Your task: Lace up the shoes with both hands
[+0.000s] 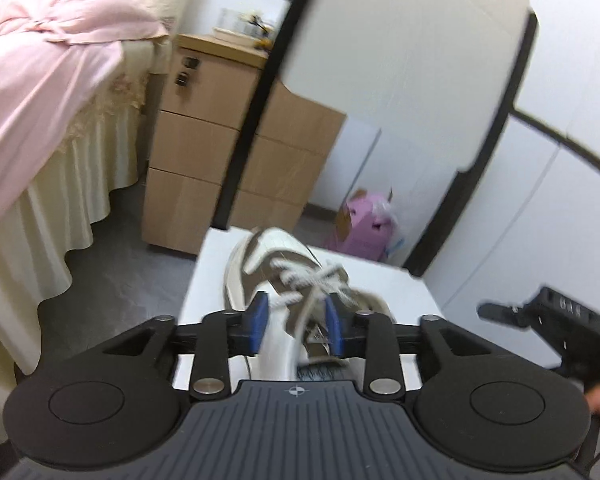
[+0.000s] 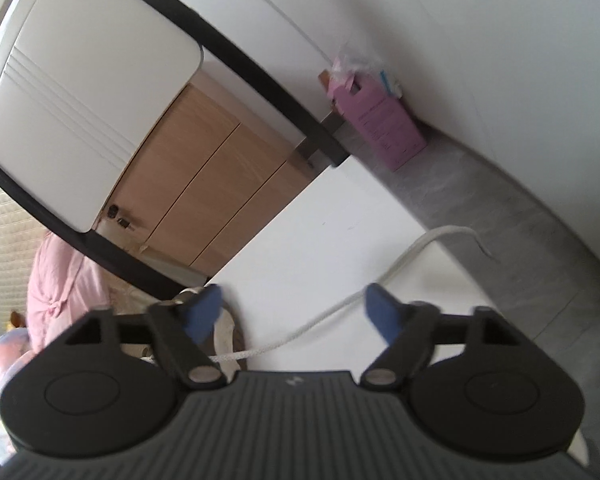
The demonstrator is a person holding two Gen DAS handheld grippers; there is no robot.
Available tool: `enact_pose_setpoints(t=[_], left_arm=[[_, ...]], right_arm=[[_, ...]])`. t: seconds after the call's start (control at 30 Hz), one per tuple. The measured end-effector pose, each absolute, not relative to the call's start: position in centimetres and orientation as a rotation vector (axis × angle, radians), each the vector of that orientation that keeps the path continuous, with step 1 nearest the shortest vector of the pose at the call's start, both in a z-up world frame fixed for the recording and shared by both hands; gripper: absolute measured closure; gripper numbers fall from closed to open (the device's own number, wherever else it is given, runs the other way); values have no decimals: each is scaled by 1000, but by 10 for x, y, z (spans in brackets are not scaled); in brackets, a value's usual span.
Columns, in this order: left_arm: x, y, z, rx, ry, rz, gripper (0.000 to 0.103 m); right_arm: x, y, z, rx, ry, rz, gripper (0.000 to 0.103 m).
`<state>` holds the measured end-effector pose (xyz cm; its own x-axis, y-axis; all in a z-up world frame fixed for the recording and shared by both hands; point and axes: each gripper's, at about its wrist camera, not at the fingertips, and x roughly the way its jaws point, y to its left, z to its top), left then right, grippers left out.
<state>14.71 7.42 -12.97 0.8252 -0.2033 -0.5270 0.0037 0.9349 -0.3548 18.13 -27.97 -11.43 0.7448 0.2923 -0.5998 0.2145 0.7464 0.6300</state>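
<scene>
The shoe (image 1: pixel 276 276) sits on a small white table (image 1: pixel 404 292), toe toward the table's far edge, bare top free to its right; the left gripper (image 1: pixel 296 320) hovers over the laces (image 1: pixel 312 276), jaws spread, pinching nothing; the right gripper (image 2: pixel 296 312) stands wide apart above a loose lace end (image 2: pixel 400 264) trailing to the table's edge; beyond the table stand a wooden drawer unit (image 1: pixel 204 152), a draped bed (image 1: pixel 48 120) and a pink box (image 1: pixel 364 224) on grey floor.

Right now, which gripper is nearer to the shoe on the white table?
Left. The left gripper hangs right over the shoe, jaws open either side of its laces. The right gripper sits off to the shoe's side, open above a loose lace end on the table.
</scene>
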Motion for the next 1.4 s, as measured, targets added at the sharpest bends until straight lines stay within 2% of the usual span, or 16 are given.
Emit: enact_pose_setpoints(t=[0.07, 0.2, 0.33, 0.4, 0.5, 0.77, 1.03, 1.4], left_arm=[[145, 79, -128, -377, 589, -133, 54], [141, 86, -128, -410, 579, -186, 40], [141, 91, -128, -391, 573, -198, 28], [142, 94, -128, -389, 566, -201, 16], [143, 100, -129, -391, 557, -197, 12], [152, 125, -143, -475, 588, -167, 10], [170, 156, -159, -672, 632, -154, 10], [176, 160, -169, -743, 677, -123, 10]], right_arm=[[176, -273, -106, 716, 717, 43, 15], [170, -247, -91, 608, 656, 82, 0], [168, -215, -82, 506, 645, 166, 0], [166, -200, -76, 442, 633, 201, 0], [163, -179, -69, 367, 615, 243, 0], [168, -139, -71, 253, 632, 345, 0], [190, -114, -88, 140, 711, 402, 0], [204, -112, -104, 173, 715, 387, 0]])
